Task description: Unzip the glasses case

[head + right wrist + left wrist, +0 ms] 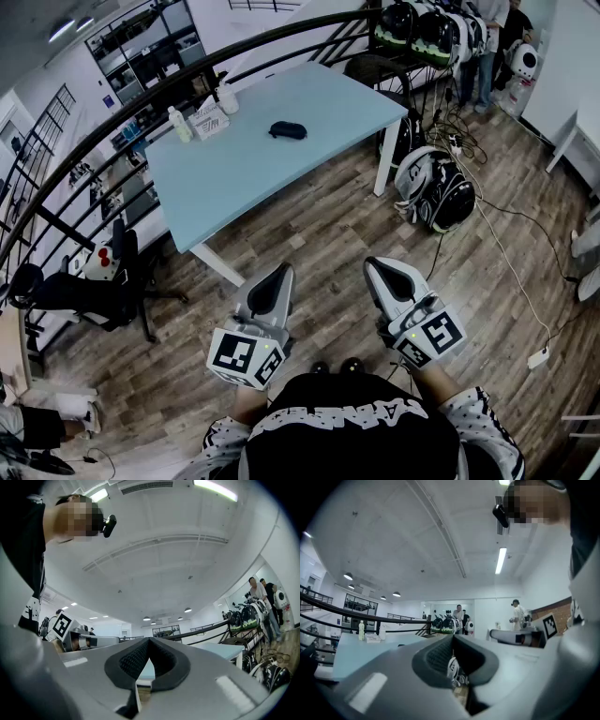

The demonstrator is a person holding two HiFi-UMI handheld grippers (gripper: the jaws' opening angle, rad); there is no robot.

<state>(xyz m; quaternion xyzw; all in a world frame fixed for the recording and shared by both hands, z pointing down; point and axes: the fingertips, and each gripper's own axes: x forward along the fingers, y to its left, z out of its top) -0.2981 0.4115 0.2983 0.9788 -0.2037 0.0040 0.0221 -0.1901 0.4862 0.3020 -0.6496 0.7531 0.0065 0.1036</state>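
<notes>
**A:** Head view?
**B:** Glasses case [287, 130] lies on blue table [281, 178], bottles [179, 124] at its corner. It is well apart from left gripper [279, 274] and right gripper [377, 265]. Backpacks [433, 187] sit beside the table leg.
**A:** Left gripper view?
**B:** Jaws together, empty.
**A:** Right gripper view?
**B:** Same: closed, empty.

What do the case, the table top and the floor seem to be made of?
Case: dark and matte with rounded ends, perhaps a fabric-covered shell; too small to be sure.
Table top: smooth, even light blue with no grain, probably laminate or painted board.
Floor: grey-brown planks with visible grain and seams; real wood or wood-look vinyl, the look leaves it open.
</notes>
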